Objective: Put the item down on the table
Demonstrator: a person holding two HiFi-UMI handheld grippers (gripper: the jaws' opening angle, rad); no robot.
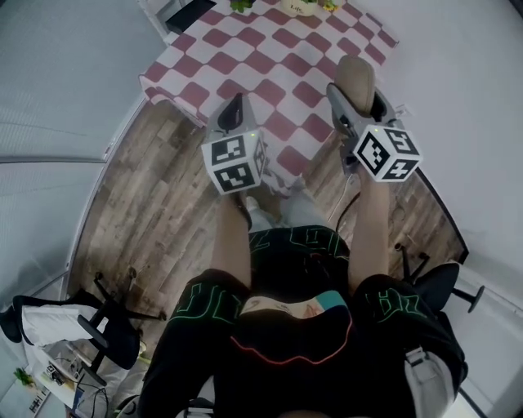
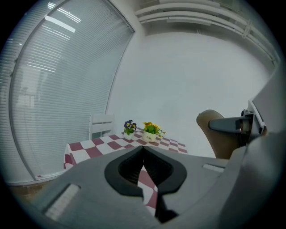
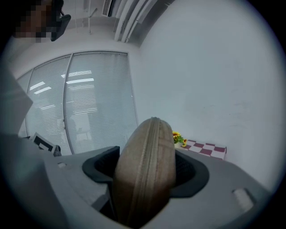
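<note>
Tan pouch (image 3: 144, 179) sits clamped in right gripper's (image 3: 146, 159) fingers (image 3: 99, 167); left gripper's (image 2: 143, 151) fingers (image 2: 128, 167) meet empty.

A tablecloth (image 1: 270, 57) is seen checked in maroon and white, a pouch (image 3: 145, 170) is coloured tan, marker cubes (image 1: 235, 162) are patterned in black-and-white squares, and the floor (image 1: 155, 204) is laid in grey-brown wood-grain planks.

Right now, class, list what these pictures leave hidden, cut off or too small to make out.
- Pouch, lower end: right gripper view, sunk between the jaws.
- Flower pots: head view, cut by the top edge.
- Pot's print: left gripper view, too small.
- Table legs: every view, under the cloth.
</note>
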